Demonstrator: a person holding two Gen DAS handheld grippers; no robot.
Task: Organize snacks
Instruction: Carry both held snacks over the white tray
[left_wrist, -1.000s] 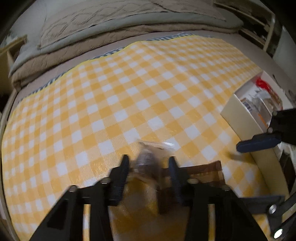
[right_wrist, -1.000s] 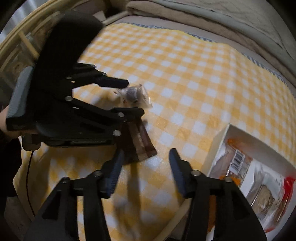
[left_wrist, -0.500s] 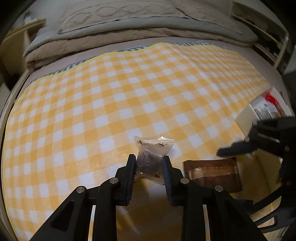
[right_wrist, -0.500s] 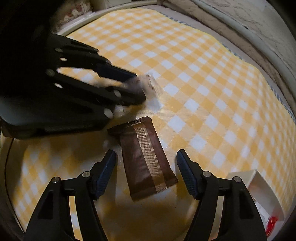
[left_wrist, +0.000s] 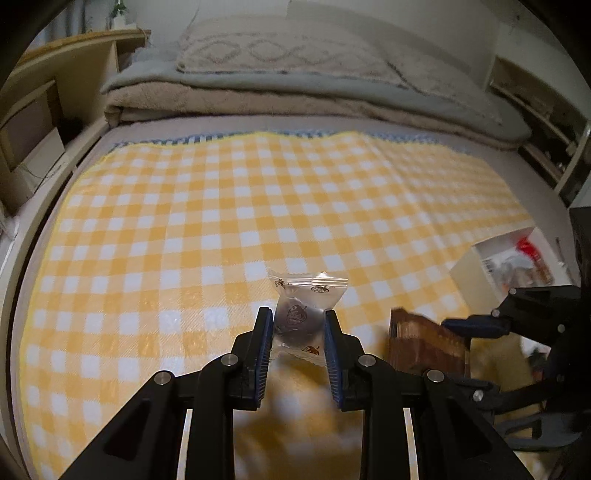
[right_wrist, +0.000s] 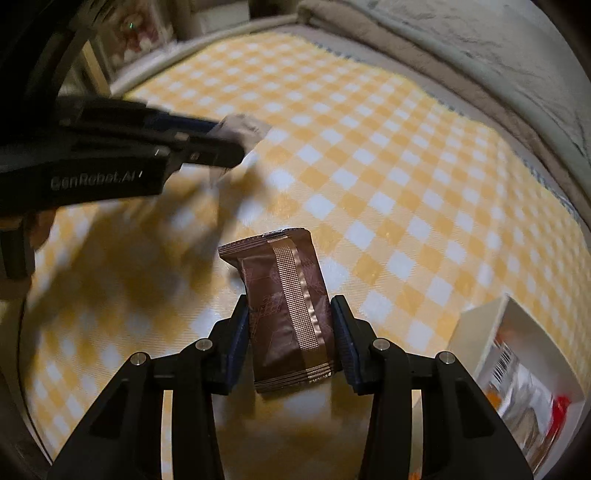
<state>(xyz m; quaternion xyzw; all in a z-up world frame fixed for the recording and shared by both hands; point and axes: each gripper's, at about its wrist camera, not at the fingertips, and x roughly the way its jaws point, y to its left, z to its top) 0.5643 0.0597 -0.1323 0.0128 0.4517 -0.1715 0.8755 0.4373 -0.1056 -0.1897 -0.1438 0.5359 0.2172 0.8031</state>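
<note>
I see the bed (left_wrist: 110, 206) spread with a yellow checked cloth (left_wrist: 229, 206), and a white box (right_wrist: 491, 332) of snacks at its right edge. My right gripper (right_wrist: 290, 332) has just been closing; its fingers (right_wrist: 238, 332) press both long sides of the brown snack bar (right_wrist: 288, 291), whose long axis runs straight away from me along the fingers, far end sticking out past their tips. My left gripper (left_wrist: 297, 341) is nearly closed, pinching the small clear candy packet (left_wrist: 303, 310) upright above the cloth, its sealed top edge above the fingertips.
</note>
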